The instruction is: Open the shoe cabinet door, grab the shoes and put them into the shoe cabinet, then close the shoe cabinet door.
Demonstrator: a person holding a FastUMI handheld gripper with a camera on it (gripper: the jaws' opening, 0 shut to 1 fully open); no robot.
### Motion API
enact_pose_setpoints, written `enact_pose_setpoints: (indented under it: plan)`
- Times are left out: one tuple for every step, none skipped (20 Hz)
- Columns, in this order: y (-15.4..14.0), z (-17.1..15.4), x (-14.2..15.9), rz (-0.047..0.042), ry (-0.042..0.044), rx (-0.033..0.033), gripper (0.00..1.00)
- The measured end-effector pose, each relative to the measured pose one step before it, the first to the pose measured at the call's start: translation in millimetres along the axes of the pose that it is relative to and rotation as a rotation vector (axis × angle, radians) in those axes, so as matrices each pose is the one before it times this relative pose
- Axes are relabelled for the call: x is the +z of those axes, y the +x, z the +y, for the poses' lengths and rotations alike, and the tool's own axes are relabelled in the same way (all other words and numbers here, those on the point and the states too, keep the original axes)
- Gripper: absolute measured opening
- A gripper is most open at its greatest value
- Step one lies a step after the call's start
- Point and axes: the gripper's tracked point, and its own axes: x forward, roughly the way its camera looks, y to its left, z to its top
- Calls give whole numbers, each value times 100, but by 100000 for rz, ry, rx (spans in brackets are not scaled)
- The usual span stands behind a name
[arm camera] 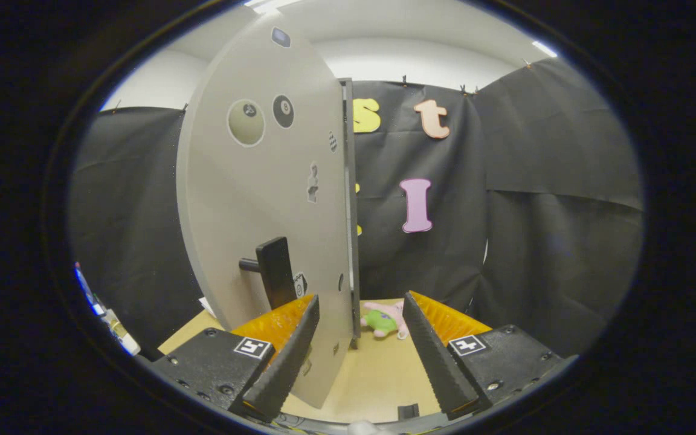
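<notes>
While the gripper (360,314) hangs with jaws spread and empty, the cabinet door (263,199) stands edge-on just ahead, its upright handle (275,272) beyond the left finger; no shoes visible.

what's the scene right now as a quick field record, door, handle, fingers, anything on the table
door: grey cabinet door, swung open, seen nearly edge-on, its free edge between the fingers
handle: dark bar handle on the door face, just ahead of the left finger
stickers: round stickers high on the door
gripper: fingers apart, holding nothing
table: light wooden table
toy: pink and green plush toy on the table beyond the fingers, beside the door's edge
shoes: cannot tell
</notes>
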Motion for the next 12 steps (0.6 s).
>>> enact_pose_setpoints:
  plan:
    - [114, 868, -87, -186, 497, 288, 92]
    - [164, 793, 66, -179, 567, 246, 92]
    - [249, 779, 24, -351, 242, 56, 92]
    - [181, 794, -147, 379, -223, -84, 92]
    - [250, 719, -102, 98, -595, -141, 92]
    - [285, 920, -3, 32, -135, 261, 93]
    - [328, 896, 30, -108, 600, 564, 92]
    - [562, 892, -9, 198, 518, 755, 92]
    - [532, 977, -4, 135, 345, 775, 92]
    - [443, 839, -144, 352, 22, 832, 92]
    - [506, 959, -50, 188, 14, 1102, 93]
    - [698, 1066, -126, 367, -193, 1568, 93]
